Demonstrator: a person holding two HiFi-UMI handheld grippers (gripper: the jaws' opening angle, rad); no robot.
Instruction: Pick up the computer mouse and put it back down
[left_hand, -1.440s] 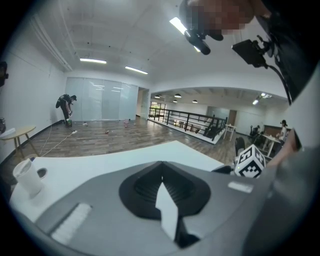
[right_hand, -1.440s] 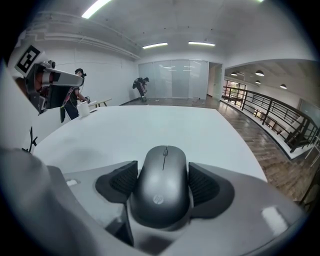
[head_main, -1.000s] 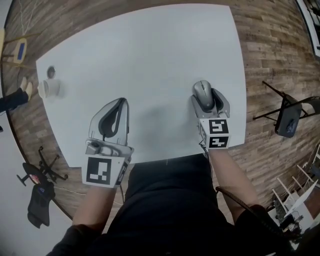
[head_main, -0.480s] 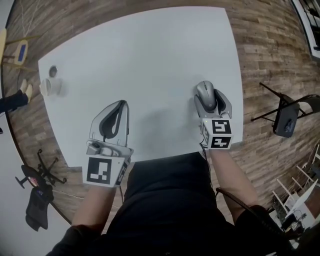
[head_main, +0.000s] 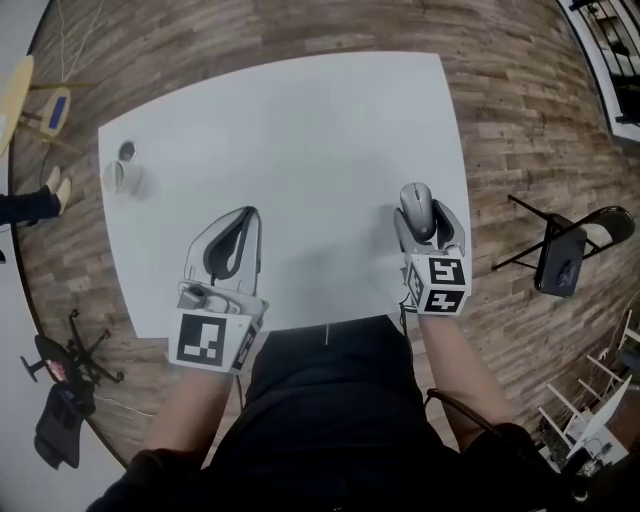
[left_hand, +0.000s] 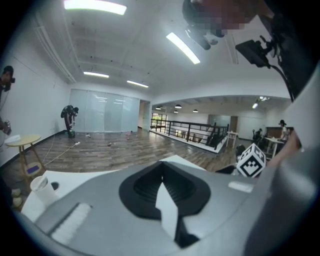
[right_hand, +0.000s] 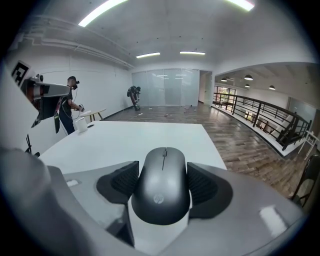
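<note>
Clamping the computer mouse (right_hand: 161, 190) by its sides, right claw (right_hand: 162, 181) spread wide.

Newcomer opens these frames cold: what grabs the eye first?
The dark grey computer mouse, clamped between the jaws of the right gripper at the right side of the white table. Next, the left gripper, jaws shut on nothing, by the table's near edge. A white cup sits alone at the far left corner.

Showing smooth matt dark-grey plastic on the computer mouse (right_hand: 162, 187), smooth matt white on the table (head_main: 300, 150), grained wood planks on the floor (head_main: 520, 120).
</note>
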